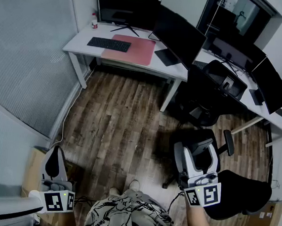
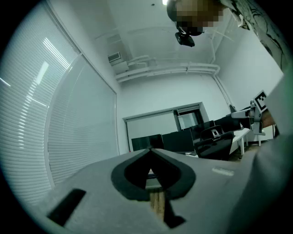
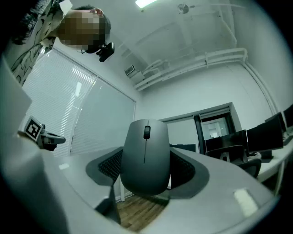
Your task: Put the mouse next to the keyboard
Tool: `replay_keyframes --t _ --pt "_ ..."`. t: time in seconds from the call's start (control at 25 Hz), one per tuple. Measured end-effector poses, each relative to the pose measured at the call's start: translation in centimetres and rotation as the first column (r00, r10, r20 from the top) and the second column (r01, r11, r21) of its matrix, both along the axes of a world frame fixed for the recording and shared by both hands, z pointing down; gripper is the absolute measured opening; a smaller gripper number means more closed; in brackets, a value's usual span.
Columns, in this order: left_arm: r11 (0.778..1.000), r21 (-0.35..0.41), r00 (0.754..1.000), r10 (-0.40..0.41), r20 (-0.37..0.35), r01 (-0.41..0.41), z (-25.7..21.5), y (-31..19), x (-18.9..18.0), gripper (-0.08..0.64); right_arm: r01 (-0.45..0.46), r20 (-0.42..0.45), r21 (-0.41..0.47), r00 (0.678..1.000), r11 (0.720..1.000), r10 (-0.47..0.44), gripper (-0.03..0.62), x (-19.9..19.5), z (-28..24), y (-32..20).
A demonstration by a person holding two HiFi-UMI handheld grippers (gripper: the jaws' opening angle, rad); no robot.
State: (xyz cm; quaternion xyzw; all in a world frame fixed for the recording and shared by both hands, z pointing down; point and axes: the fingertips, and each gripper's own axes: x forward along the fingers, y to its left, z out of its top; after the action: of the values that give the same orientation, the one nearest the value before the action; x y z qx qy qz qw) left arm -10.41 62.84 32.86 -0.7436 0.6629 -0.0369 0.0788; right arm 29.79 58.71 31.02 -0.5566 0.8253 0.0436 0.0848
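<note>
Patterned shirt fabric of the person is filling the head view's lower edge. Across the wooden floor, the white worktop is carrying a pink mat, with the keyboard lying partly over its left end. Well apart from both, the right gripper is holding its fingers wide, clamped on the grey mouse. The left gripper is showing its fingers together, with nothing between them.

Room dim, cool grey cast. Ceiling lamp glares at top edge; daylight glows through blinds. Floor dark, shadows soft. Fisheye bending, black corners in gripper views.
</note>
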Motion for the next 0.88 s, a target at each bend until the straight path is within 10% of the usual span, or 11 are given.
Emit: replay_keyframes --t 0.88 --pt "1.000 0.004 0.999 -0.030 0.013 0.030 0.1 -2.2 3.4 -0.003 0.028 0.012 -0.005 1.000 1.000 -0.028 0.308 2.5 1.2 -4.0"
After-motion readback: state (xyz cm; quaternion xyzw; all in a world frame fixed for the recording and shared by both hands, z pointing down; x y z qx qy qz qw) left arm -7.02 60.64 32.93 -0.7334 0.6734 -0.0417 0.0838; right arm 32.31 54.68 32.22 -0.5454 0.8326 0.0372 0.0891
